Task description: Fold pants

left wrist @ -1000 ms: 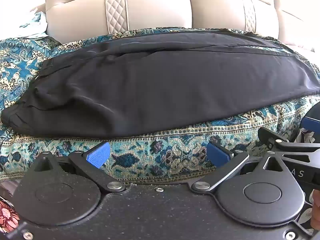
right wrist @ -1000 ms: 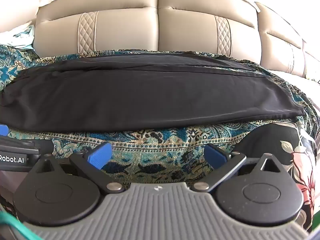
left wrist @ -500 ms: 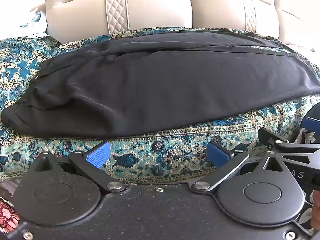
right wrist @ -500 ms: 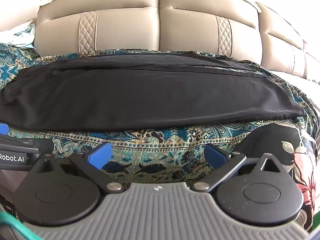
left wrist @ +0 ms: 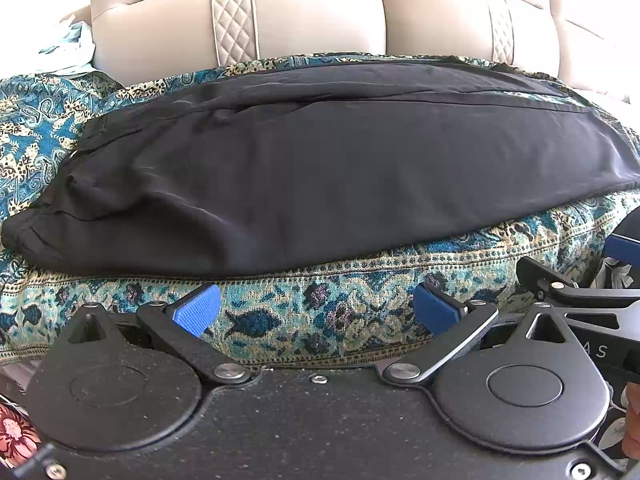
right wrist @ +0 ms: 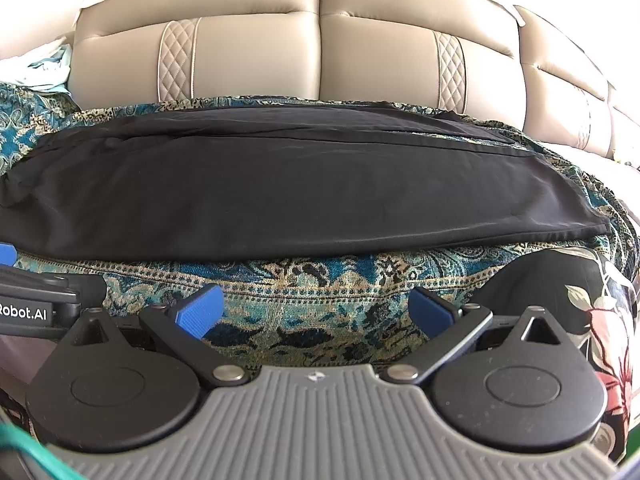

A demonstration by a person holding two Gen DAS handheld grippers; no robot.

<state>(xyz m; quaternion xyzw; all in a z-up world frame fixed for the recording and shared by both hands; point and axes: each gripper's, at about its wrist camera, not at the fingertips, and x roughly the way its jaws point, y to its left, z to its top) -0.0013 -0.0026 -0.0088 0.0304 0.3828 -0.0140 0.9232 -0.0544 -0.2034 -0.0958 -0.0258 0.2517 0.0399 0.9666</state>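
- Left tool (left wrist: 316, 312): blue pads (left wrist: 196, 314) spread wide, nothing between them, hovering off the front edge of the sofa seat, clear of the cloth.
- Right tool (right wrist: 316, 312): blue pads (right wrist: 200, 314) likewise spread wide and empty, hovering off the same front edge, just beside the left tool; part of each showing at the side of the other's view.
- Just beyond both tools: patterned teal throw (left wrist: 320, 312) draped over the sofa seat and hanging down its front edge.
- On the throw: black pants (left wrist: 320, 184) laid lengthwise along the seat, parallel to the front edge, legs stacked one over the other; wider, wrinkled end toward the seat's left end, narrower end (right wrist: 580, 224) toward the right end.
- Near long edge of the pants close to the seat's front edge; far edge near the backrest.
- Behind the pants: beige sofa backrest (right wrist: 320, 52) with quilted strips.
- At the right end of the front edge: dark floral fabric (right wrist: 580, 300).
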